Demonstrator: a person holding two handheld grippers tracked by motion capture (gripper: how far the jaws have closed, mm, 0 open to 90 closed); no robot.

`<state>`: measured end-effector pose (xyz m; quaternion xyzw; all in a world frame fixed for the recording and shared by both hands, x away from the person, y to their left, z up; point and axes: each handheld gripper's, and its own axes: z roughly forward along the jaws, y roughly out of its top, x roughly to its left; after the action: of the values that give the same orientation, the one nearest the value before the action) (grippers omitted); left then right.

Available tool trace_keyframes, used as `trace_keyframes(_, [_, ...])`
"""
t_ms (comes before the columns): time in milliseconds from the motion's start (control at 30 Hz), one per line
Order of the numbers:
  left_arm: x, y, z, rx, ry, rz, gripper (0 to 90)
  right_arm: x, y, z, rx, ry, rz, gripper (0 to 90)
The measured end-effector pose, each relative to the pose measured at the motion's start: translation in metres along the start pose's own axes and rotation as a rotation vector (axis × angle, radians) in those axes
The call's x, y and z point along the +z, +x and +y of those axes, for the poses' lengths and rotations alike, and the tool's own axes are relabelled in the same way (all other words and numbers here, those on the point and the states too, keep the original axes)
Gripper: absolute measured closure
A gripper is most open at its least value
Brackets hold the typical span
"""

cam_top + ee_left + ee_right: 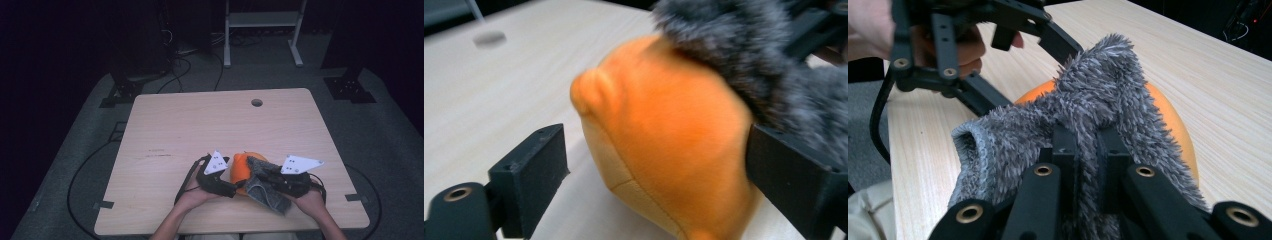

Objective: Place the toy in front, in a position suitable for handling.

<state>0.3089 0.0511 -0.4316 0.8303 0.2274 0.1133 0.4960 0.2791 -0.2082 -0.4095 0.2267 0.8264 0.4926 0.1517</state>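
Right gripper pinches grey fuzzy cloth draped over orange plush, which sits between the left gripper's parted jaws.

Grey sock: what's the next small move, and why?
Probably close the left tongs on the orange toy to steady it. They straddle it with a gap at one pad, while the right tongs pinch the grey sock, draped partly over the toy.
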Motion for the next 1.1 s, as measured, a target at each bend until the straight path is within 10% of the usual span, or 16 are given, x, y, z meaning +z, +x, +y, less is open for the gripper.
trace_keyframes(167, [0.0,-0.007,-0.003,0.077,0.003,0.001,30.3,0.001,0.003,0.002,-0.019,0.014,0.006,81.3])
trace_keyframes(400, [-0.003,-0.006,-0.007,0.162,0.048,0.011,35.0,-0.005,-0.004,0.002,0.001,0.012,-0.008,81.3])
trace_keyframes(567, [-0.009,0.008,-0.005,-0.004,0.0,-0.078,16.5,-0.003,-0.008,-0.006,0.03,0.025,0.011,81.3])
trace_keyframes(667, [-0.006,0.012,-0.003,-0.087,-0.013,-0.103,9.0,0.0,-0.004,-0.006,0.018,0.035,0.103,81.2])
trace_keyframes(833, [-0.001,0.002,-0.008,0.015,0.002,-0.076,27.4,-0.006,-0.011,-0.005,0.043,-0.006,0.092,81.2])
trace_keyframes(1033, [-0.009,-0.01,0.001,0.219,-0.116,0.02,39.1,-0.011,-0.009,-0.001,0.053,-0.027,0.093,81.2])
trace_keyframes(1100, [-0.004,-0.005,0.001,0.166,-0.054,-0.002,25.8,-0.006,-0.011,-0.003,0.056,-0.011,0.078,81.2])
